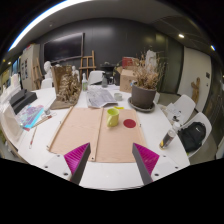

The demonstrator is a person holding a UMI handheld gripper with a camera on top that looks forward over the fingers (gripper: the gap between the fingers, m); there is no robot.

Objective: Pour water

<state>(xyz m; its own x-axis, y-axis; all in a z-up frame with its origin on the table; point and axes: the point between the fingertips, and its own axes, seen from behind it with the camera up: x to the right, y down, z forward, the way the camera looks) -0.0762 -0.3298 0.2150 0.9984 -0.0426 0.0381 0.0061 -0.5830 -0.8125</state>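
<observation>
Tan cardboard sheets (pixel 97 132) are lying across the white desk (pixel 110 176), just ahead of the fingers (pixel 111 158), which are standing wide apart and gripping nothing. A yellow-green cup (pixel 113 117) is sitting beyond them on the cardboard, with a red dish (pixel 129 123) just beside it. A potted plant (pixel 145 92) is standing farther back.

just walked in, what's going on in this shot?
A handheld claw hovers over a white table, fingers open and holding nothing. Ahead of it lie two tan boards; at their far end stand a yellow-green cup and a red dish. A potted plant sits beyond them. Pouring hasn't started; no cup is gripped yet.
</observation>
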